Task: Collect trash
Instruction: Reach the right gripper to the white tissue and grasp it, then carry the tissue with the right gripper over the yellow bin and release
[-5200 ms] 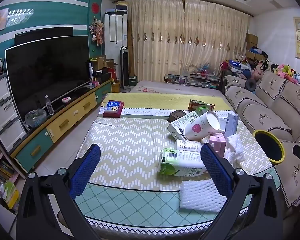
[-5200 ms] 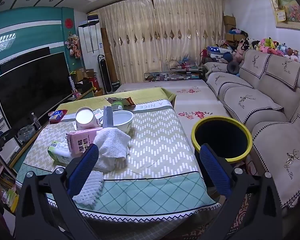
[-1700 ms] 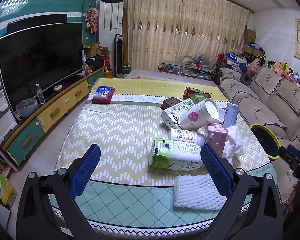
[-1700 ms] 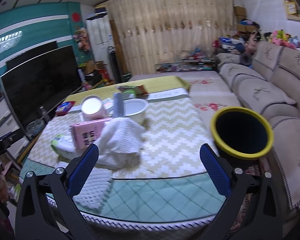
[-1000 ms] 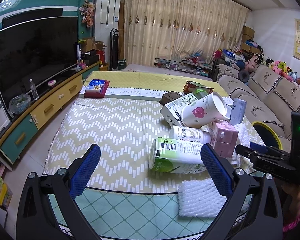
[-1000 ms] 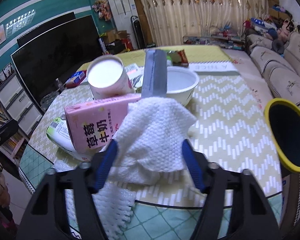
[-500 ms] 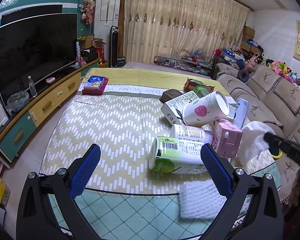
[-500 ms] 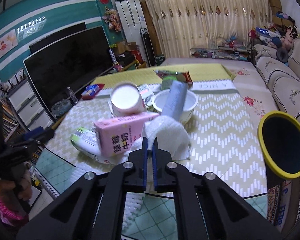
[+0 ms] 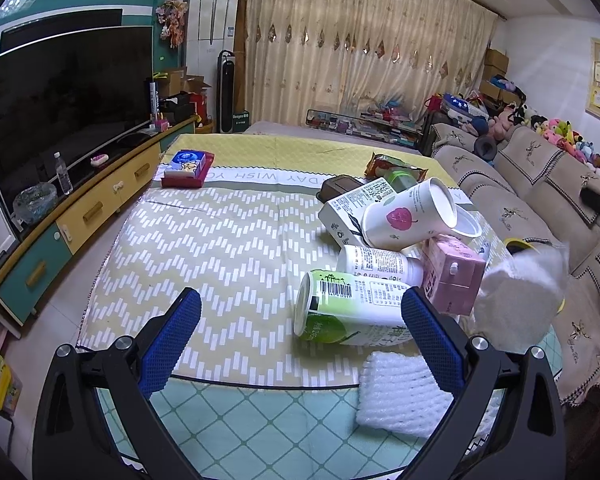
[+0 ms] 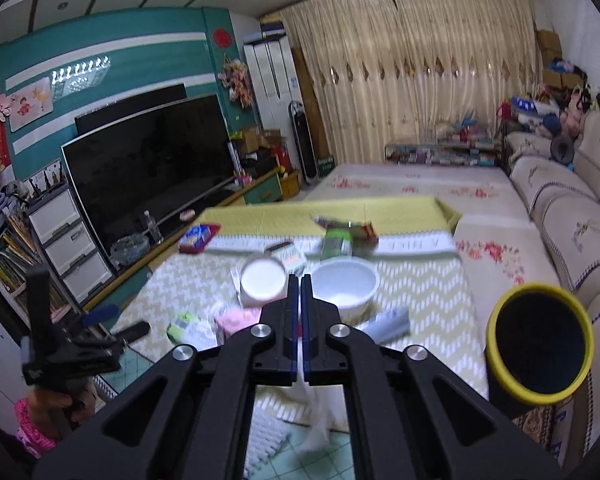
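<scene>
The right gripper (image 10: 299, 280) was clenched on a white tissue (image 9: 520, 300), its blue pads pressed together. From its own camera most of the tissue was hidden beneath the black arms, only a blurred pale tail hanging below them; the left view showed the bunched tissue lifted clear of the table (image 9: 236, 432), off the right of the pink milk carton (image 9: 452, 276), with the gripper itself mostly out of frame. The left gripper (image 9: 300, 344) was released, jaws wide and empty, hovering over the table's near edge.

Just left of the pink carton lay a green-and-white carton (image 9: 348, 312) on its side, touching a white bottle (image 9: 376, 260); behind them a paper cup (image 9: 408, 216) leaned on another carton. A white foam net (image 9: 404, 396) lay near the table edge, in front of the pink carton. A white bowl (image 10: 344, 280) sat beyond the pile, motion-blurred.

The yellow-rimmed bin (image 10: 540, 348) stood to the right of the pink carton, off the table, beside the sofa (image 10: 580, 232), its dark mouth unobstructed. The tablecloth left of the pile was bare, apart from a red tissue box (image 9: 188, 164) at the far side.
</scene>
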Tool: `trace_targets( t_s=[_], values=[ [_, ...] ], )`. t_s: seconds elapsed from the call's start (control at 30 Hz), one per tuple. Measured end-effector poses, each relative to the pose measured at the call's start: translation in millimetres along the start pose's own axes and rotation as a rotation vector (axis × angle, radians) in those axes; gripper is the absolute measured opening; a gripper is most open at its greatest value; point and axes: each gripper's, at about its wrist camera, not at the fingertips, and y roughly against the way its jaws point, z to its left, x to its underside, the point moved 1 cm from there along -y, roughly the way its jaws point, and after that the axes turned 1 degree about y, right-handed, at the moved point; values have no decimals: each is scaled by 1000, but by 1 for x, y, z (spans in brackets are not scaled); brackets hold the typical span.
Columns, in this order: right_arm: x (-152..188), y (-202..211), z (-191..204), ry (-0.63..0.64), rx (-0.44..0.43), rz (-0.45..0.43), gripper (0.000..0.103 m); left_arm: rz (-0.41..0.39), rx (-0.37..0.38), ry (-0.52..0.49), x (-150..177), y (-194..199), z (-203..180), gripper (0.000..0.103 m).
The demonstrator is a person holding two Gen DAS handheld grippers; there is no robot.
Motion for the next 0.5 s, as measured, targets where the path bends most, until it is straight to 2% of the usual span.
trace_targets(
  t_s=[0.13,0.2,0.27,0.3,0.33,0.43,0.5],
  values=[
    [-14,11,0,25,14,-37,0,0,0,-4,0,0,-1,99],
    [-10,6,-2,30,5,-6,2,-1,1,-1,0,0,-1,99],
    [5,-9,-5,28,2,68,35,-2,2,3,1,-1,-1,99],
    [16,-20,-6,34,6,120,70,-1,4,5,1,-2,-1,99],
    [30,-33,-5,41,8,168,78,1,6,5,1,-3,0,99],
    [69,-72,-9,34,13,333,78,5,8,0,3,-4,-2,99],
    [86,-89,-13,12,25,387,78,6,9,-2,3,-4,-2,99]
  ],
)
